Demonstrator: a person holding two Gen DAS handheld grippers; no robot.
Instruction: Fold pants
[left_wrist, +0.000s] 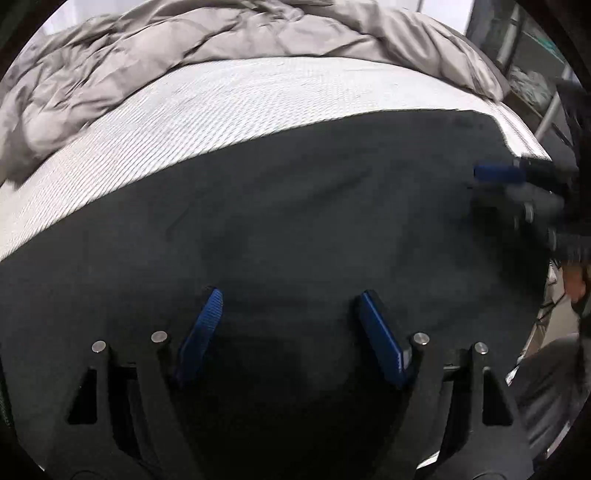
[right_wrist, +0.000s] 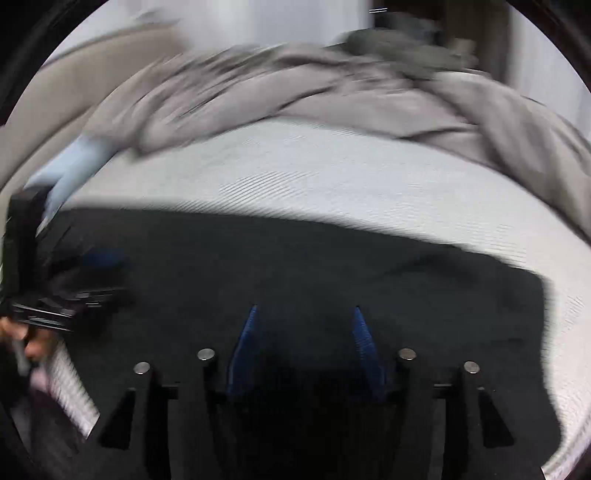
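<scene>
The left gripper hangs over the dark pants with its blue pads spread wide and nothing between them, released. The right gripper is likewise unclenched, blue pads apart above the same dark cloth, holding nothing; its view is smeared with motion blur, so whether the tips brush the fabric is hard to say. The pants lie flat on the near part of the white textured mattress, covering it to its front edge, with one squared end toward the mattress's right side. In the left wrist view the right gripper shows at the pants' far right edge; in the right wrist view the left gripper appears blurred at the pants' left edge. Beyond the pants, a crumpled grey duvet is heaped along the far side of the mattress.
</scene>
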